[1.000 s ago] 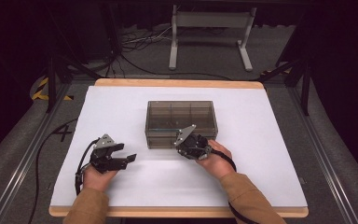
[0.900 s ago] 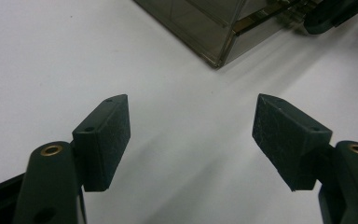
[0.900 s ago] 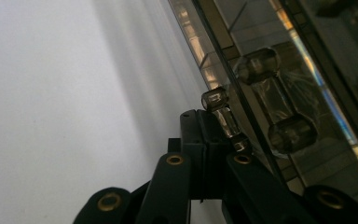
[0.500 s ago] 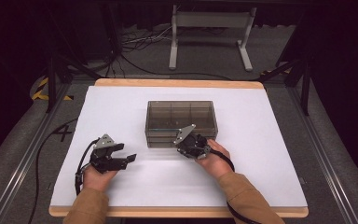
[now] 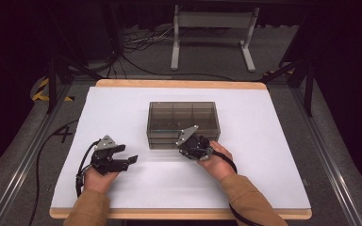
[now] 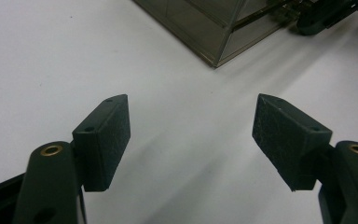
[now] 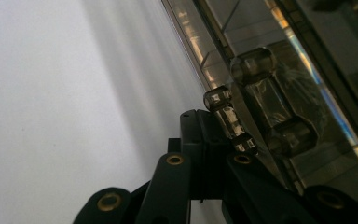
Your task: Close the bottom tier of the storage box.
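Two hand-held grippers — right (image 5: 185, 145) at box (image 5: 183, 123) front edge, left (image 5: 130, 161) on bare mat (image 5: 273, 141).

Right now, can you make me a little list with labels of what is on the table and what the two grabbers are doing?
table: white tabletop with a wooden edge
box: smoky see-through plastic drawer box, middle of the table
handle: clear drawer handle on the box front
left gripper: jaws wide open, nothing between them, over bare table, apart from the box
right gripper: jaws shut, tips at the handle; a grip on it cannot be told
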Action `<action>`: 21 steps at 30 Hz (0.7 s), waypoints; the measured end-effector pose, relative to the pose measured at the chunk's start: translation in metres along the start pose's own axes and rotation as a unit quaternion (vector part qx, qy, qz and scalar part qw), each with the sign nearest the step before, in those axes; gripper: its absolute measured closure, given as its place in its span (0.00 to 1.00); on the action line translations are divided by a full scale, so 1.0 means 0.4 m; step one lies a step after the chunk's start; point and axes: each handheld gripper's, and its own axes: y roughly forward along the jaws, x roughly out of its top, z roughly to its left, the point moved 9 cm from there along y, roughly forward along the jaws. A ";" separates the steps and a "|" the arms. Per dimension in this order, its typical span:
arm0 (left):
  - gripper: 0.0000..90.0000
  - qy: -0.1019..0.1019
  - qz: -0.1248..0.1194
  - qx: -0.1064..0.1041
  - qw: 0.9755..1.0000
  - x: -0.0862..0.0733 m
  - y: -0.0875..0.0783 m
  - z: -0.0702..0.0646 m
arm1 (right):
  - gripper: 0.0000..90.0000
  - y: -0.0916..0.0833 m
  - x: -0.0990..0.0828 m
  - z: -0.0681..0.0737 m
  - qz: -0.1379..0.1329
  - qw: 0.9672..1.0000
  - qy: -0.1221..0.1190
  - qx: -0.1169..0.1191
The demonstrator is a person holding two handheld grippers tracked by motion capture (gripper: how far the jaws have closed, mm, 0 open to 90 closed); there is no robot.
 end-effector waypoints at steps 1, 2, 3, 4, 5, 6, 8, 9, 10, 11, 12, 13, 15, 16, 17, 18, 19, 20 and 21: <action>0.32 0.000 0.000 0.000 1.000 0.000 0.000 0.000 | 1.00 -0.001 0.000 0.000 0.001 1.000 0.003 0.000; 0.32 0.001 0.001 0.000 1.000 0.000 0.000 0.000 | 1.00 -0.001 0.001 -0.001 -0.002 1.000 0.002 0.000; 0.32 0.001 0.001 -0.001 1.000 0.000 0.000 0.001 | 1.00 -0.004 0.000 0.000 -0.001 1.000 0.005 0.001; 0.32 0.001 0.000 -0.001 1.000 0.000 0.000 0.001 | 1.00 -0.006 0.001 0.001 -0.002 1.000 0.007 0.004; 0.32 0.000 0.000 -0.001 1.000 0.000 0.000 0.001 | 1.00 -0.009 0.002 0.003 -0.004 1.000 0.008 0.009; 0.32 0.000 0.001 -0.001 1.000 0.000 0.000 0.001 | 1.00 -0.013 0.004 0.007 -0.006 1.000 0.007 0.016; 0.32 0.000 0.002 0.000 1.000 -0.002 -0.001 0.000 | 0.97 -0.021 0.007 0.011 -0.009 1.000 0.004 0.020; 0.32 0.001 0.000 0.001 1.000 -0.002 -0.001 0.001 | 0.96 -0.025 0.009 0.012 -0.011 1.000 0.003 0.022; 0.32 -0.001 0.000 0.000 1.000 -0.003 -0.002 0.001 | 0.94 -0.030 0.010 0.013 -0.012 1.000 0.005 0.022; 0.32 -0.002 0.000 0.000 1.000 -0.004 -0.003 0.001 | 0.93 -0.035 0.012 0.014 -0.015 1.000 0.005 0.024; 0.32 0.000 0.001 0.001 1.000 -0.005 -0.005 0.002 | 0.93 -0.039 0.013 0.015 -0.018 0.999 0.007 0.026; 0.32 -0.001 -0.001 0.001 1.000 -0.006 -0.006 0.002 | 0.91 -0.044 0.014 0.015 -0.021 0.999 0.006 0.028; 0.32 -0.002 0.001 0.001 1.000 -0.008 -0.008 0.002 | 0.90 -0.050 0.014 0.015 -0.023 0.999 0.008 0.029; 0.32 -0.002 0.002 0.002 1.000 -0.010 -0.011 0.003 | 0.85 -0.061 0.016 0.016 -0.031 0.999 0.011 0.034; 0.32 -0.002 0.002 0.002 1.000 -0.010 -0.011 0.003 | 0.82 -0.067 0.017 0.014 -0.036 0.999 0.010 0.033; 0.32 -0.003 0.001 0.003 1.000 -0.010 -0.012 0.003 | 0.82 -0.067 0.017 0.014 -0.036 0.999 0.010 0.033; 0.32 -0.003 0.000 0.003 1.000 -0.010 -0.012 0.003 | 0.78 -0.072 0.018 0.014 -0.040 0.999 0.011 0.033; 0.32 -0.002 0.001 0.003 1.000 -0.011 -0.013 0.003 | 0.75 -0.084 0.018 0.014 -0.048 0.998 0.012 0.037; 0.32 -0.002 0.000 0.003 1.000 -0.011 -0.013 0.003 | 0.75 -0.084 0.018 0.014 -0.048 0.998 0.012 0.037</action>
